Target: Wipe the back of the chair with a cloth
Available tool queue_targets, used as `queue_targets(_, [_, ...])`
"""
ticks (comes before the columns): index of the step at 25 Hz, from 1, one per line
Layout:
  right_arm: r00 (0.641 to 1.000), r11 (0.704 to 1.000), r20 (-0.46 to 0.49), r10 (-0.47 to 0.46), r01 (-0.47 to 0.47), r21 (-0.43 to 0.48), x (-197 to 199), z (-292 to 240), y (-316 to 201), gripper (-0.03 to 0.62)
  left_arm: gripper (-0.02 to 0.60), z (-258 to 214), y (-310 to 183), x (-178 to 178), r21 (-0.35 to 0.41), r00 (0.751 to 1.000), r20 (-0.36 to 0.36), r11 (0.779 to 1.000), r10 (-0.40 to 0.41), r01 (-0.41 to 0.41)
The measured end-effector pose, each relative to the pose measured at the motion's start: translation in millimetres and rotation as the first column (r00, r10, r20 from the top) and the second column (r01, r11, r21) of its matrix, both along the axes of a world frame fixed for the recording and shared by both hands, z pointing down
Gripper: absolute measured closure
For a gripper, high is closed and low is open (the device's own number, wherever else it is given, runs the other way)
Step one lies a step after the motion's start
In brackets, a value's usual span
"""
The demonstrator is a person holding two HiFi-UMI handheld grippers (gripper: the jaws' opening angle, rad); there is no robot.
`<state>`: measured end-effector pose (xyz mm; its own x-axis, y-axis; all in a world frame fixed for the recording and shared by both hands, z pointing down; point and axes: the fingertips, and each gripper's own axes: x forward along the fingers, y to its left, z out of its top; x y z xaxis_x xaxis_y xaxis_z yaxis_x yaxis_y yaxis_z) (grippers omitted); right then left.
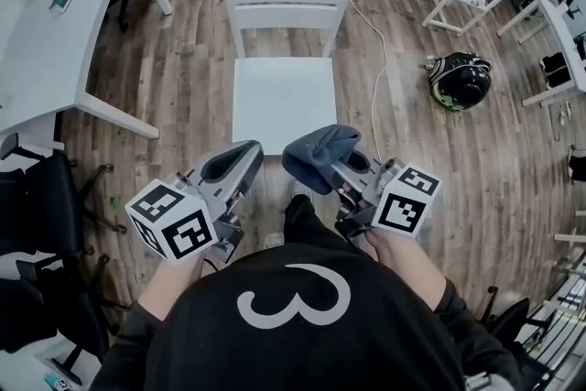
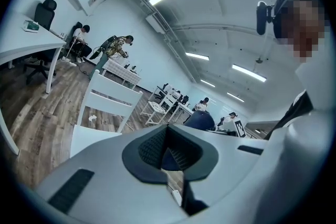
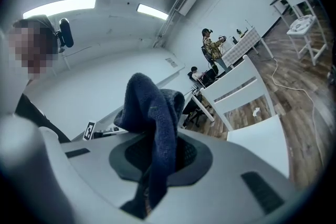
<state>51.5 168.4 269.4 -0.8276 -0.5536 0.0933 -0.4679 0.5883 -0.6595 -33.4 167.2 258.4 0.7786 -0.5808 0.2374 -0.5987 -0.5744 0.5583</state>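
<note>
Right gripper (image 1: 322, 168), lower centre of the head view, is clamped on a bunched blue cloth (image 1: 319, 151); a fold stands up between the jaws. Left gripper (image 1: 245, 158) is just beside it, jaws together, empty. White chair (image 1: 284, 96) sits upper centre, its slatted back (image 1: 287, 0) on the far side, well apart from the cloth and not yet wiped. Risks: the pinched fold is thin, so rubbing could drag the cloth free; pushing the backrest unbraced could slide or tip the chair; white cable (image 1: 380, 78) to its right could snag.

Left claw (image 2: 168, 143) seems closed, empty; white chair (image 2: 113, 96) stands beyond.
</note>
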Motion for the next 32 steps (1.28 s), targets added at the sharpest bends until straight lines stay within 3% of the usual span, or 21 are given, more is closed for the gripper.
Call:
queue_targets(13, [1.0, 1.0, -0.021, -0.007, 0.007, 0.015, 57, 2, -168, 0.545, 0.568, -8, -164, 44, 0.018, 0.995, 0.052, 0.996, -0.084, 0.084])
queue_targets(19, [0.999, 0.999, -0.019, -0.032, 0.032, 0.006, 49, 8, -204, 0.545, 0.568, -2, -196, 33, -0.006, 0.99, 0.055, 0.991, -0.13, 0.13])
queue_targets(32, [0.997, 1.0, -0.077, -0.002, 0.0, -0.027, 11, 31, -266, 0.545, 0.568, 19, -265, 8, -0.055, 0.996, 0.042, 0.996, -0.074, 0.076])
